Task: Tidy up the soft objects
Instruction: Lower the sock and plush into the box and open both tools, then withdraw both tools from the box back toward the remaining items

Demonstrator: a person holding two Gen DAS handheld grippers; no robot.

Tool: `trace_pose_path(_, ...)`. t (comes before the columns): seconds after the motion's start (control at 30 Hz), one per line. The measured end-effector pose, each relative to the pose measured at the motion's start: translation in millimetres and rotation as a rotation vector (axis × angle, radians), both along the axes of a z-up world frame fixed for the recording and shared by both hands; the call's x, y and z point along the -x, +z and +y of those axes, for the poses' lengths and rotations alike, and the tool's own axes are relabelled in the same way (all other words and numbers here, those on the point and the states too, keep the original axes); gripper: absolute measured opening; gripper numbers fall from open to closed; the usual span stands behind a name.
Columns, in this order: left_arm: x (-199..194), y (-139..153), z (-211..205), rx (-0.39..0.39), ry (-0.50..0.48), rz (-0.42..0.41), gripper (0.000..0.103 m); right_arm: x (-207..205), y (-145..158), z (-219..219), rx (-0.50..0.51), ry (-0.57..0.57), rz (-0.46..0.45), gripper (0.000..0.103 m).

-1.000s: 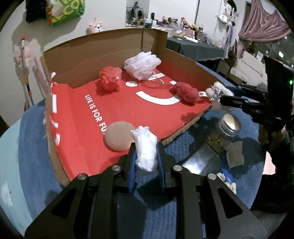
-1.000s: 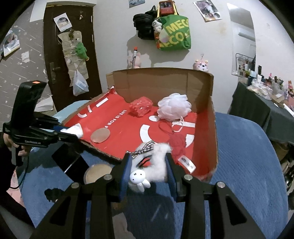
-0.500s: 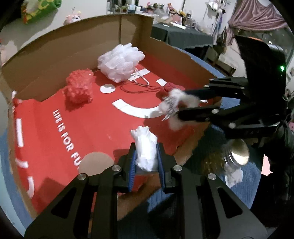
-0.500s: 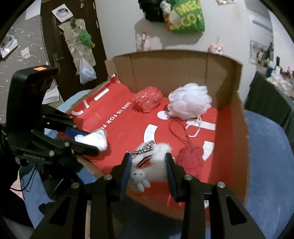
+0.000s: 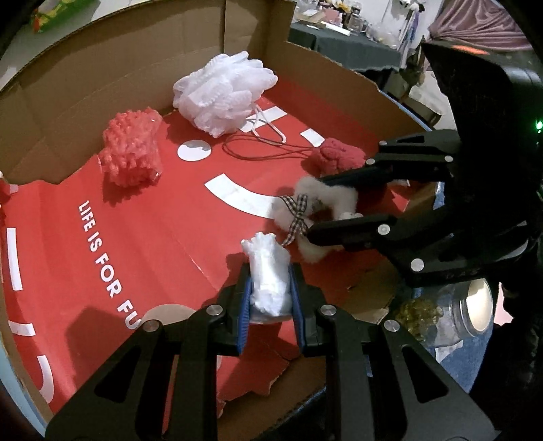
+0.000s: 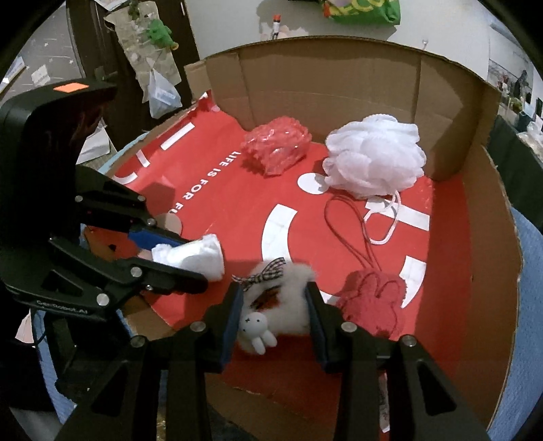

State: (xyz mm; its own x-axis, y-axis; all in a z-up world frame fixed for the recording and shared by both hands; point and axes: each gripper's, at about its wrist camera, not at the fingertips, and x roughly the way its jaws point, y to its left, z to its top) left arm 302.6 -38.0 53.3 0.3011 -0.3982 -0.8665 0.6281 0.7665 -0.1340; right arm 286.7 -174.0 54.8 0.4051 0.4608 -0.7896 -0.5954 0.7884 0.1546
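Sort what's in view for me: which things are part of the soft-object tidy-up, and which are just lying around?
Part of the job:
white soft piece in the left gripper
fluffy white plush in the right gripper
white bath pouf
pink bundle
red plush
cardboard box

Lying about:
glass jar
green bag

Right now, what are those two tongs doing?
Left tongs shut on white fluffy wad. Right tongs shut on furry charm. Both over red box; nothing blocking.
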Motion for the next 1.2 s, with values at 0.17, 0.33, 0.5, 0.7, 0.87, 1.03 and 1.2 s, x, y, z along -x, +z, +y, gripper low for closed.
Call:
trace_pose_path(0.17,-4,-2,-3,-0.006,-0.007,0.007,0.020,-3,0,1,0.004,0.000,0.013,0.041)
trace_pose_path(0.33,-2,0,-4,-0.019,-0.007,-0.005,0.020,-1,1,5,0.035,0.011,-0.002,0.043)
trace_pose_path(0.5,0,-1,-8,-0.044,-0.005,-0.024,0.022,-3,0,6,0.046,0.009,-0.012,0.049)
trace_pose_path(0.7,-1,-2,-6,-0.037,0.004,-0.021,0.022,-1,0,7,0.055,0.018,-0.029,0.055)
trace_pose_path(0.87,-1,-2,-5,-0.032,0.009,-0.017,0.023,1,2,6,0.050,0.020,-0.032,0.057)
trace_pose_path(1.03,-1,-2,-4,-0.023,0.012,-0.017,0.030,1,9,1,0.027,0.007,-0.040,0.058)
trace_pose_path(1.2,3,1,-4,-0.020,0.016,-0.051,0.070,2,19,-7,0.006,-0.011,-0.057,0.058)
